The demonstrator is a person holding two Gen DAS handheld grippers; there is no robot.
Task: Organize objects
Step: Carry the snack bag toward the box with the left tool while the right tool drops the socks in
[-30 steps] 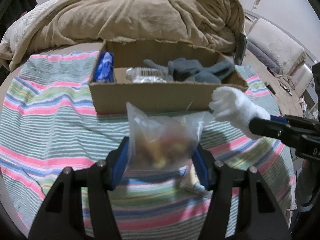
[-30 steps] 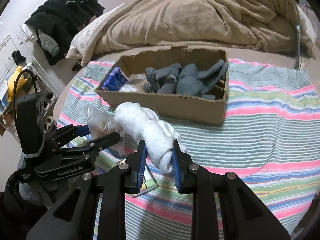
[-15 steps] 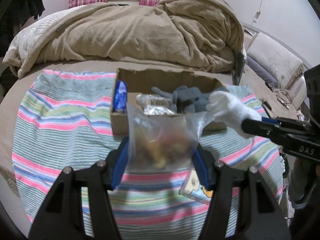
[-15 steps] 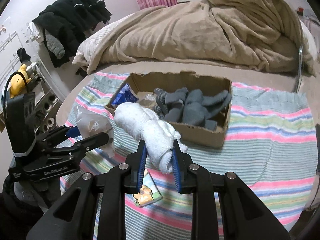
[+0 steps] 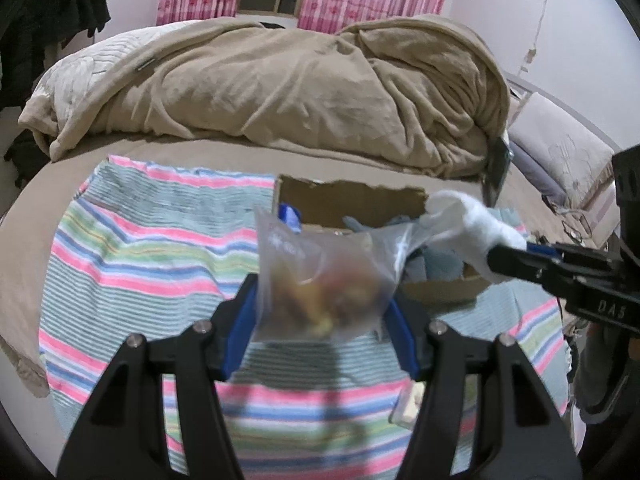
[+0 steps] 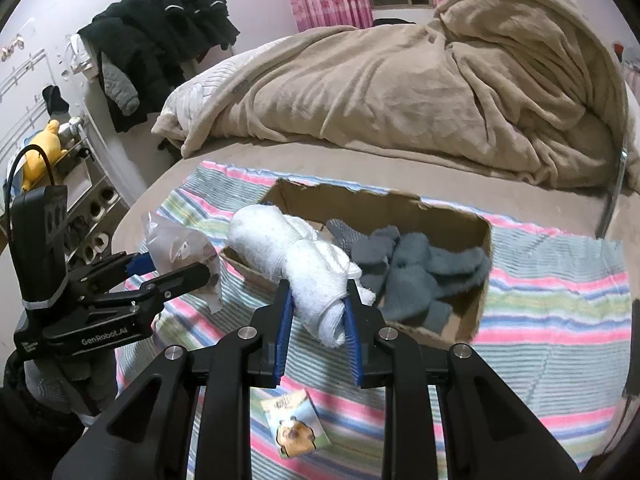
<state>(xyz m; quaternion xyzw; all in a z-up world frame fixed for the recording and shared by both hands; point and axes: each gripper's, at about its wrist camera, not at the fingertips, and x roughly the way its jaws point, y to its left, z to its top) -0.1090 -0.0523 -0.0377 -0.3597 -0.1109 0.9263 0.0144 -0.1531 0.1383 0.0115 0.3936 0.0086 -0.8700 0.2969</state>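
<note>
I note a cardboard box point(image 6: 452, 220) on the striped cloth point(image 6: 552, 308) over the bed, holding grey gloves point(image 6: 416, 268) and a blue packet point(image 5: 289, 216), with a small picture packet point(image 6: 298, 428) lying loose on the cloth below my tongs and a beige blanket point(image 6: 420, 80) heaped behind. My left tongs point(image 5: 320, 316) are closed on a clear bag of snacks point(image 5: 320, 280), held upright in front of the box's near left corner. My right tongs point(image 6: 318, 312) are clamped on a rolled white sock point(image 6: 296, 256), its long axis running up-left from the tongs, over the box's near wall.
</note>
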